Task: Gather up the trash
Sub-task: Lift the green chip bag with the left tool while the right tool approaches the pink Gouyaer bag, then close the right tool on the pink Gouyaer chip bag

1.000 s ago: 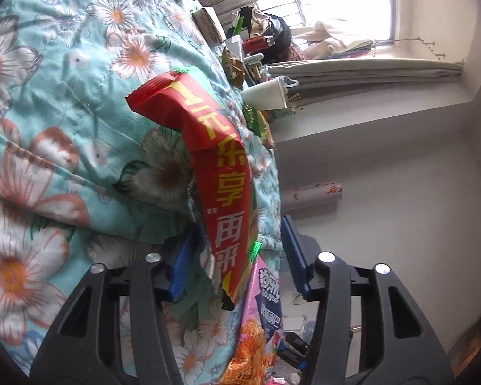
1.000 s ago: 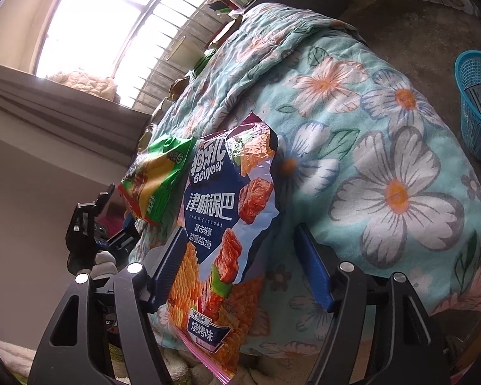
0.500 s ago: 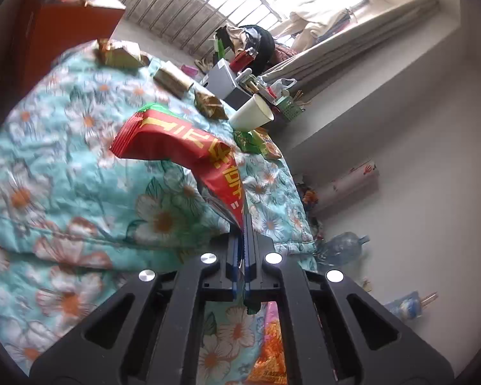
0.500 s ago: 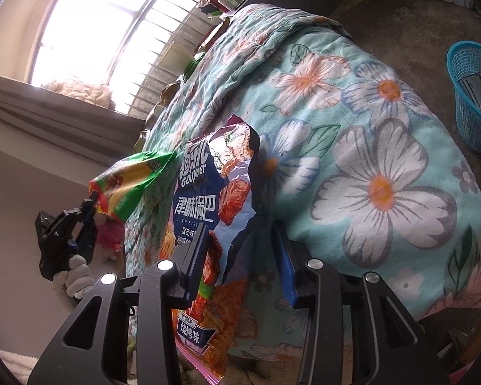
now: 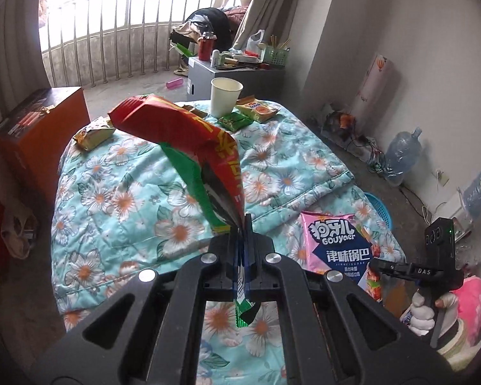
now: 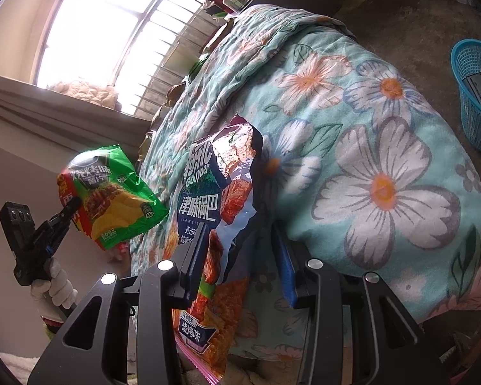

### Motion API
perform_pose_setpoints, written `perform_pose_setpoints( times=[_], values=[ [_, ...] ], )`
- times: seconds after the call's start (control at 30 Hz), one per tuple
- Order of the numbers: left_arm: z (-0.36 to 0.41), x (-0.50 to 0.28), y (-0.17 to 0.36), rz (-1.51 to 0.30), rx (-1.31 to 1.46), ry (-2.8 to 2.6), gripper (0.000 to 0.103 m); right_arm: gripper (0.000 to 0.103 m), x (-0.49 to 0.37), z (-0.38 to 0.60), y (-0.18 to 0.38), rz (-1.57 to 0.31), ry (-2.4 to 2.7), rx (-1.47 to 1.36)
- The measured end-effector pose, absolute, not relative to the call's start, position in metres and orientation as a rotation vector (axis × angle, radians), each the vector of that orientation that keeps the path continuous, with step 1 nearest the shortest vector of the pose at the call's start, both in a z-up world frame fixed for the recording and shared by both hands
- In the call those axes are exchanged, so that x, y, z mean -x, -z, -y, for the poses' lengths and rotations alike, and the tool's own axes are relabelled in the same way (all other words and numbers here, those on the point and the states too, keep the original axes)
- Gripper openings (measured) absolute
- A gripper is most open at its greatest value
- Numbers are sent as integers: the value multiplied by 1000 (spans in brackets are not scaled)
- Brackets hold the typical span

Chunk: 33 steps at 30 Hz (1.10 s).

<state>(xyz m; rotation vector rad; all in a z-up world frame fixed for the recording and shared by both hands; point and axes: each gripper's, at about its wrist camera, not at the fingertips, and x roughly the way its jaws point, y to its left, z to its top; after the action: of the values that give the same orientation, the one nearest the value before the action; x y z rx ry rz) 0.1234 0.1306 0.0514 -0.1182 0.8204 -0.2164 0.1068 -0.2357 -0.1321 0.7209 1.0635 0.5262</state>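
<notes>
My left gripper point(image 5: 242, 224) is shut on the bottom corner of a red and green snack bag point(image 5: 189, 141) and holds it up above the floral quilt point(image 5: 118, 199). The same bag point(image 6: 112, 195) and left gripper point(image 6: 70, 205) show at the left of the right wrist view. My right gripper point(image 6: 240, 250) is open, its jaws on either side of a pink and blue snack bag point(image 6: 215, 224) that lies on the quilt's edge. That bag also shows in the left wrist view point(image 5: 340, 250), with the right gripper point(image 5: 381, 264) beside it.
A blue basket point(image 6: 474, 96) stands on the floor beside the bed. A white paper cup point(image 5: 225, 96) and several small wrappers point(image 5: 256, 112) lie at the quilt's far end. An orange cabinet point(image 5: 38, 134) stands on the left, a grey box point(image 5: 221, 73) behind the bed.
My left gripper closed on the red and green bag and lifted it off the quilt. My right gripper narrowed around the pink and blue bag but stays open.
</notes>
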Motion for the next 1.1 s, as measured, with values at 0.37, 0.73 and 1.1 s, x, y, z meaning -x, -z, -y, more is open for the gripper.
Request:
perform_pose_setpoints(
  times=[0.37, 0.73, 1.1],
  values=[
    [-97, -157, -33, -871, 103, 238, 4, 40, -105, 236, 132, -1063, -528, -722],
    [-85, -168, 9, -913, 137, 265, 26, 40, -104, 237, 131, -1063, -531, -727],
    [-81, -176, 26, -921, 115, 236, 27, 40, -104, 237, 130, -1070, -542, -749]
  ],
)
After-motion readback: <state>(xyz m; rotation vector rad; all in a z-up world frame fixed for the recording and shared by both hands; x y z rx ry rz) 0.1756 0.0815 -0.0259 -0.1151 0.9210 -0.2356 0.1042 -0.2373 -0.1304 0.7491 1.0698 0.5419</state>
